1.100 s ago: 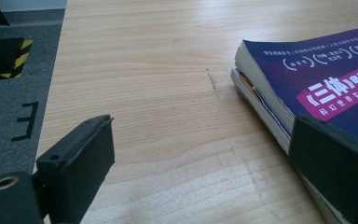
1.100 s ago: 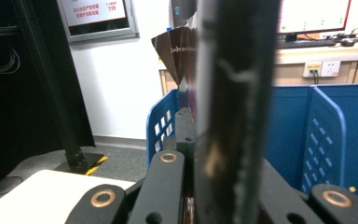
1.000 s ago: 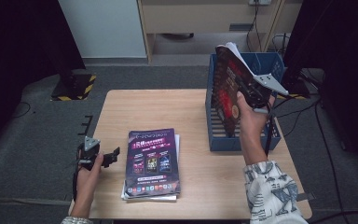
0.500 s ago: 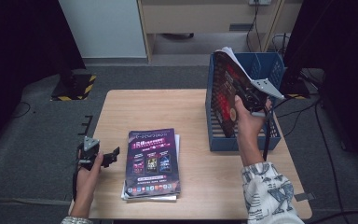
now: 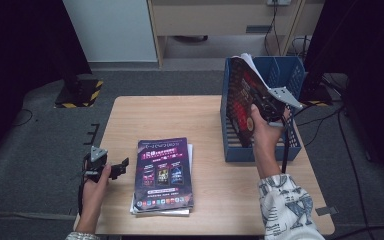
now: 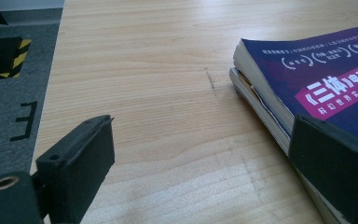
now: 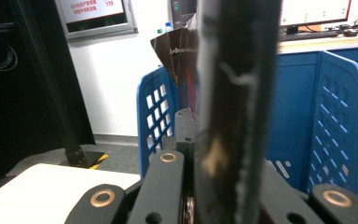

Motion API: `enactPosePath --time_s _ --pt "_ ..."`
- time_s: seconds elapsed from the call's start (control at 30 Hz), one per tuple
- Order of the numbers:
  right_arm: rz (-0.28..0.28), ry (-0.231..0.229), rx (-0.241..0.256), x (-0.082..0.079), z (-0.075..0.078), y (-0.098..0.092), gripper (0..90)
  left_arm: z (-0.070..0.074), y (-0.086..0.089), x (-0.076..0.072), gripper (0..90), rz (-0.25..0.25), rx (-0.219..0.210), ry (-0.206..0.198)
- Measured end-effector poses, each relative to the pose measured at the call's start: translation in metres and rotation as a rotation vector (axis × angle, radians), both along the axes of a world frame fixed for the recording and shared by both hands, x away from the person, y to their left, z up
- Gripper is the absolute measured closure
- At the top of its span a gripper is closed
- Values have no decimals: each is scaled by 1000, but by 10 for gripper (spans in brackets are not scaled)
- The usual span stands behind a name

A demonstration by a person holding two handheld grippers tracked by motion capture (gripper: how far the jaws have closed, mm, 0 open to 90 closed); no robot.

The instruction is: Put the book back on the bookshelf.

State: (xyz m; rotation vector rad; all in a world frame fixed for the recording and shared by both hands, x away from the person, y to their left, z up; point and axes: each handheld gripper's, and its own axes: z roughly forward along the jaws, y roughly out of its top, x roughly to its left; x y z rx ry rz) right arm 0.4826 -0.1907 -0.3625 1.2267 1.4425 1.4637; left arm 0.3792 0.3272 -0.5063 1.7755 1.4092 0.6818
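- High view: right gripper [image 5: 264, 107] clamped on dark magazine [image 5: 242, 100], held upright and tilted over blue file box [image 5: 260, 150] at far right of table [image 5: 180, 112]; lower edge of magazine down inside the box's near-left part.
- High view: white pages of the magazine fanned at its top, far side.
- High view: left gripper [image 5: 122, 166] at near left table edge, jaws spread, nothing between them, tips just left of purple book stack [image 5: 164, 172].
- High view: stack flat on table, near centre, well apart from file box; white sheets poking out underneath at near edge.
- Left gripper view: left gripper [image 6: 200, 172] wide apart, bare wood between jaws; book stack [image 6: 317, 79] at right, its near corner behind the right jaw, touching or not cannot tell.
- Left gripper view: small dark mark on wood just left of the stack's spine.
- Right gripper view: right gripper [image 7: 214, 154] pinching magazine [image 7: 235, 93] edge-on, blurred, standing vertical through frame centre.
- Right gripper view: blue perforated walls of file box [image 7: 156, 116] left and right of the magazine; pale table corner [image 7: 51, 186] near left.
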Motion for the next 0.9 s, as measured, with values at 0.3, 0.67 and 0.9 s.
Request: enactPosePath --time_s 0.3,0.67,0.9 --pt "-13 20 -18 2 -15 6 863 0 0 0 66 2 -3 -2" --pt "-37 12 -28 6 -19 9 864 -1 -3 1 66 -1 -6 0" --pt "-45 4 -29 11 -17 11 864 0 -3 0 66 0 -7 0"
